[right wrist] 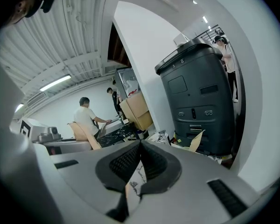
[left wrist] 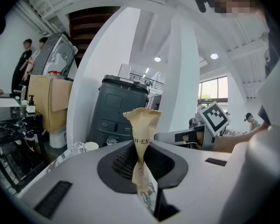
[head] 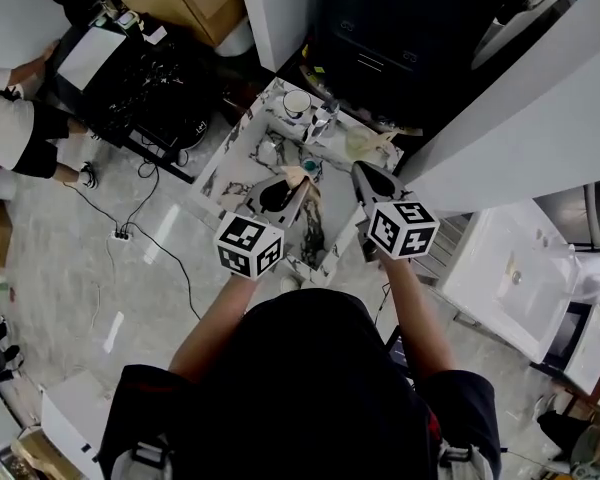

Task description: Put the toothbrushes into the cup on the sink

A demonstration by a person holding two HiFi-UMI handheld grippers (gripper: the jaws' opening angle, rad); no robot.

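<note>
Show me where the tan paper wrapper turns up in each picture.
Head view: paper wrapper at centre, at the left tool's tip.
Left gripper view: centre, upright, pinched by that tool.
Right gripper view: lower left, small.
Shared landmark: dark grey cabinet.

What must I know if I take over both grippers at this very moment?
Left gripper: fingers shut on a beige paper packet, held above the marble counter. Its contents cannot be seen.
Right gripper: fingers shut, holding nothing.
White cup: stands at the counter's far end, with no toothbrush seen in it.
Done: one packet picked up.
Left: probably get the toothbrushes into the cup.
</note>
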